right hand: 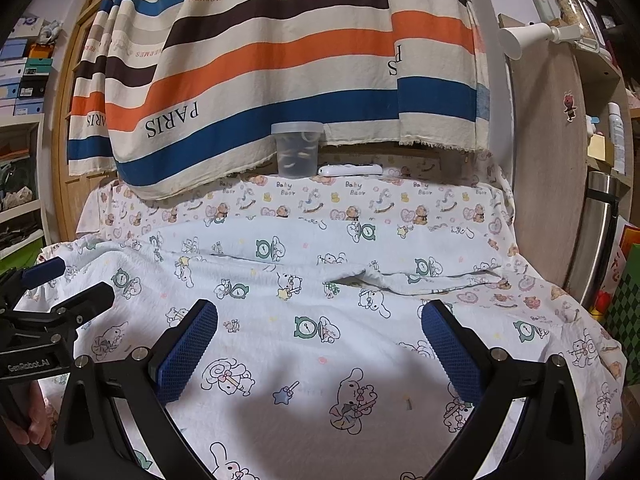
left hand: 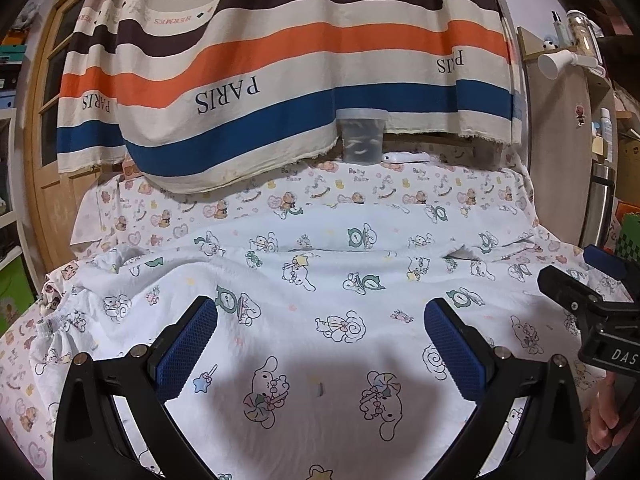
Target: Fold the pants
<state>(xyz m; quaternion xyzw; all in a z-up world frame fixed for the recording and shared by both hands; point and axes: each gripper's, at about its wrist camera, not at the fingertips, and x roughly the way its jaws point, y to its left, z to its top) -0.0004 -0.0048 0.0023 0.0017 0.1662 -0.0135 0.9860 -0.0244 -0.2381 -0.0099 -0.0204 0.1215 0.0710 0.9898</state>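
White pants with a cartoon print [left hand: 320, 280] lie spread flat across the table; they also fill the right wrist view [right hand: 312, 292]. The elastic waistband bunches at the left [left hand: 56, 320]. A fold ridge runs across the far part [right hand: 360, 276]. My left gripper [left hand: 320, 312] is open and empty, hovering over the near middle of the pants. My right gripper [right hand: 320, 316] is open and empty above the pants too. Each gripper shows in the other's view, the right one at the right edge [left hand: 576, 280] and the left one at the left edge [right hand: 68, 284].
A bear-print sheet [left hand: 360, 184] covers the table under the pants. A striped cloth [left hand: 280, 60] hangs behind. A clear plastic tub [left hand: 362, 136] and a white remote [left hand: 404, 157] sit at the back. A steel flask [right hand: 596, 240] and shelves stand at the right.
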